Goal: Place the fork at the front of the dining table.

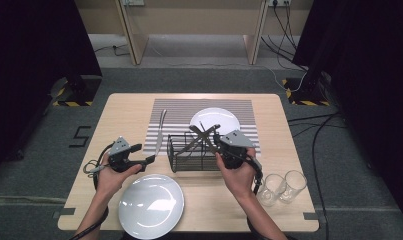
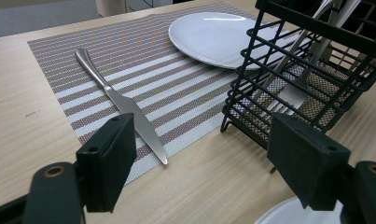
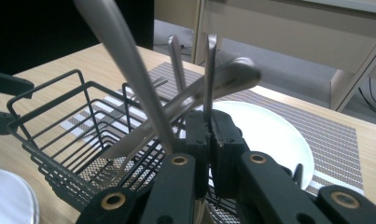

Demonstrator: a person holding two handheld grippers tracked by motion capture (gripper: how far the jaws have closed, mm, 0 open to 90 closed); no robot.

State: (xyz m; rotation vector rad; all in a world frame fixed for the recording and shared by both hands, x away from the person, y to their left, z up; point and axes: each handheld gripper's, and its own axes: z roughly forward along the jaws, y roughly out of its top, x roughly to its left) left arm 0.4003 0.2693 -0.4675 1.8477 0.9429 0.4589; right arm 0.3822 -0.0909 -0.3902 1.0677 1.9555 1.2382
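2 tongs at work: right tongs (image 3: 208, 135) pinch upright cutlery handle (image 3: 210, 70) in basket (image 1: 191, 152), long axis near vertical, likely lifting straight up. Left tongs (image 2: 199, 163) spread, empty, nearer knife (image 2: 122, 105) on mat (image 2: 176, 88).

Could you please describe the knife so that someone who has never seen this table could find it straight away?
Start from the striped placemat in the middle of the wooden table. The knife lies flat along its left edge, left of the black wire basket. It is the one utensil lying loose; the others stand in the basket.
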